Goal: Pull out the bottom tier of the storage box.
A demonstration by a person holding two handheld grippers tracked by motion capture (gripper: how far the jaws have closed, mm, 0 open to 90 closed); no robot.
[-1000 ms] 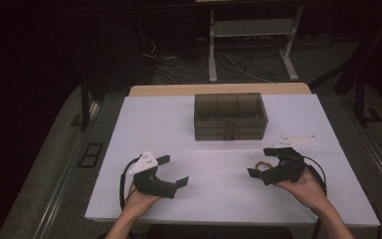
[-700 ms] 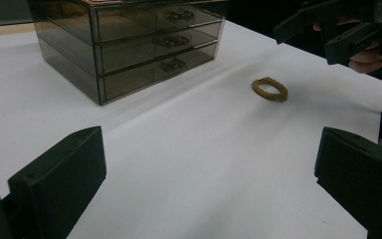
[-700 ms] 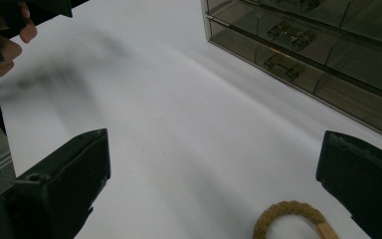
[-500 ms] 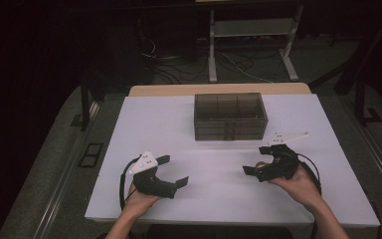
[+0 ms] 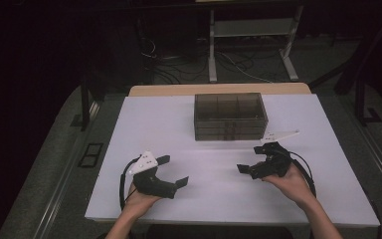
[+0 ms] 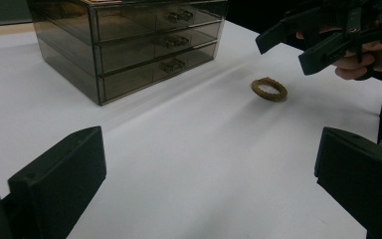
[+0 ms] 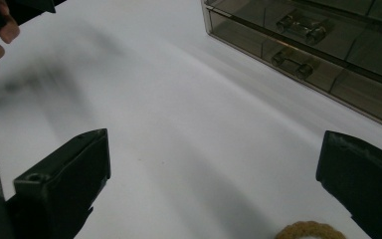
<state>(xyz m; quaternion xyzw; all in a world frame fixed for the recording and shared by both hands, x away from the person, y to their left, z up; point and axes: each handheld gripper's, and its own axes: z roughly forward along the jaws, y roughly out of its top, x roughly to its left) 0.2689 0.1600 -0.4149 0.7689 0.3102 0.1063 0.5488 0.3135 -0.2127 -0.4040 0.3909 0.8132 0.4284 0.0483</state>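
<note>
Reaching for ring (image 6: 269, 89) with right gripper (image 5: 252, 160), jaws wide open, empty; ring at its 6 o'clock. Straddle ring, close squarely. Left gripper (image 5: 175, 171) open, idle; drawers (image 5: 230, 115) shut.

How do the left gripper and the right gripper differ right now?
The right gripper hangs close over the brown ring; the left gripper is farther from it. The right gripper is also nearer the smoky drawer box than the left gripper. Both are open and hold nothing.

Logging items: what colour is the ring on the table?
Golden brown, with a twisted texture; the ring shows best in the left gripper view.
</note>
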